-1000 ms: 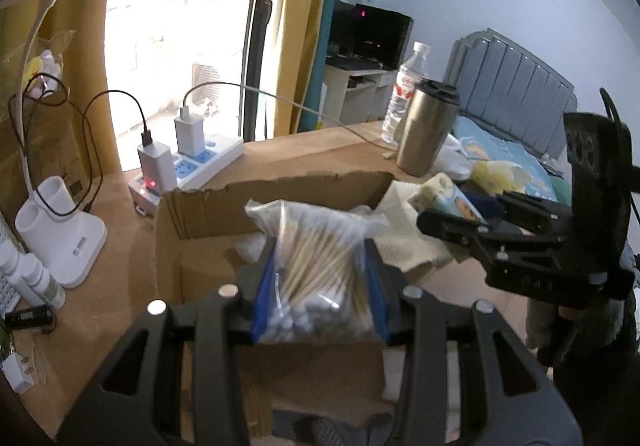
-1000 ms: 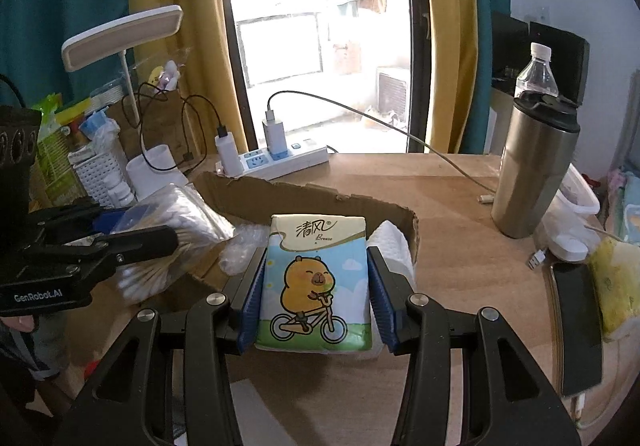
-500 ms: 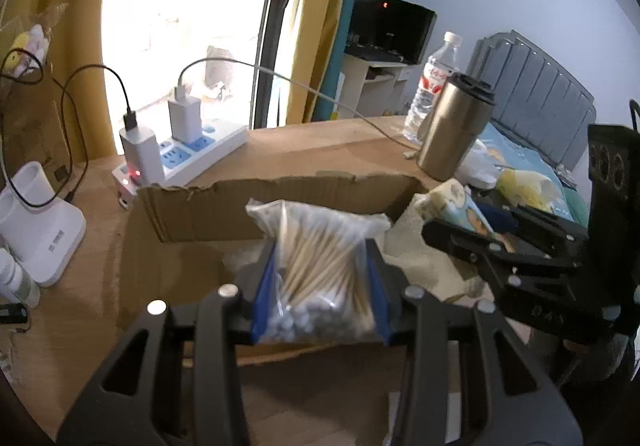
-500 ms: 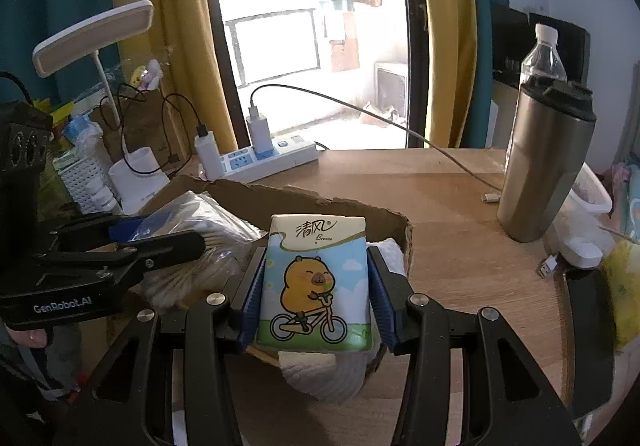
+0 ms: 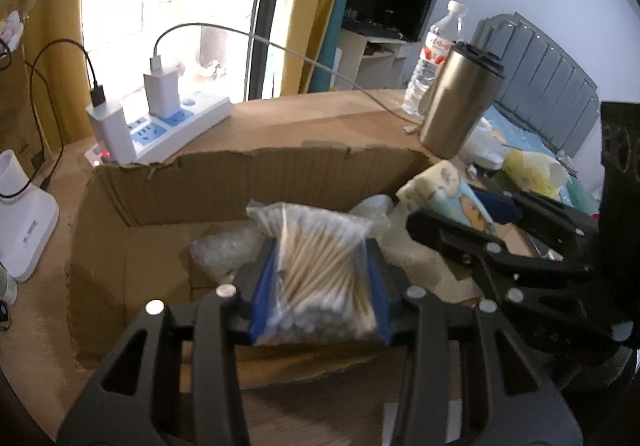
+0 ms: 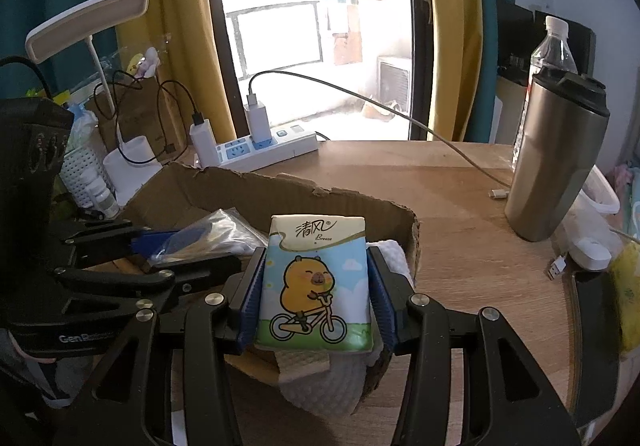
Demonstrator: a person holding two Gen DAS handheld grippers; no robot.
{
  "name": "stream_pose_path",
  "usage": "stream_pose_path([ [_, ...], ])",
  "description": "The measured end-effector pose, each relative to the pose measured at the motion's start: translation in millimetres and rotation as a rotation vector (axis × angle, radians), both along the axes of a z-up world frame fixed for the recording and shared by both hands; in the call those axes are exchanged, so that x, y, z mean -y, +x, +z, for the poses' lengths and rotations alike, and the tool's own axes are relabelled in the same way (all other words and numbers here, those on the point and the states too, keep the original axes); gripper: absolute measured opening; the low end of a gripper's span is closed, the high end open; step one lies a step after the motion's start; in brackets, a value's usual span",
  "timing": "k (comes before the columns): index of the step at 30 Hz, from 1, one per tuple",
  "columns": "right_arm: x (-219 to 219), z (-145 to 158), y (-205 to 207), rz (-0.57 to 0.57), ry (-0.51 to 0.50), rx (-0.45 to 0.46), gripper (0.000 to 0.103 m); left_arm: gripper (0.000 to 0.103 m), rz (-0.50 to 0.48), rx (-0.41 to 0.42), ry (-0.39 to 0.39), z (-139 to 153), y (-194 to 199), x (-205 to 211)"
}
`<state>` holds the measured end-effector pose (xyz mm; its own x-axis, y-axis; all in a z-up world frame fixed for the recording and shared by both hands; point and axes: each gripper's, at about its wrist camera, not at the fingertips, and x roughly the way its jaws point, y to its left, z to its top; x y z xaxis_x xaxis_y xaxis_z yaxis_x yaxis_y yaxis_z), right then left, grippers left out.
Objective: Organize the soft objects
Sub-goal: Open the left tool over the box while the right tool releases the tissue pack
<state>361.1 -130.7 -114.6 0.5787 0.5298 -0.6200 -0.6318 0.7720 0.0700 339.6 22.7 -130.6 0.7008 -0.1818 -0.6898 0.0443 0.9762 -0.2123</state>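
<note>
My left gripper (image 5: 320,294) is shut on a clear bag of cotton swabs (image 5: 320,270) and holds it over the open cardboard box (image 5: 224,182). My right gripper (image 6: 316,294) is shut on a tissue pack with a cartoon capybara on a bicycle (image 6: 316,282), held over the box's right end (image 6: 412,230). A white towel (image 6: 320,386) lies in the box under the tissue pack. The right gripper with the tissue pack (image 5: 444,190) shows at right in the left wrist view; the left gripper with the swab bag (image 6: 208,234) shows at left in the right wrist view.
A white power strip with chargers (image 6: 260,146) lies behind the box. A steel tumbler (image 6: 556,166) and a water bottle (image 6: 554,46) stand at right. A white desk lamp (image 6: 84,18) and small bottles stand at left. A dark phone (image 6: 592,338) lies at far right.
Both grippers have moved forward and lower over the box, with the swab bag and tissue pack still held. The box looks nearer and larger in both views.
</note>
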Motion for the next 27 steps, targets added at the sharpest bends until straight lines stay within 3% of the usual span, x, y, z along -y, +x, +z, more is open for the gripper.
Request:
stream_pose_path([
  [5, 2.7, 4.8, -1.2, 0.004, 0.025, -0.011, 0.060, 0.054, 0.021, -0.002, -0.002, 2.2, -1.1, -2.4],
  [27, 13.7, 39.3, -46.9, -0.020, 0.033, 0.054, 0.060, 0.057, 0.034, 0.072, 0.018, 37.6, -52.4, -7.1],
])
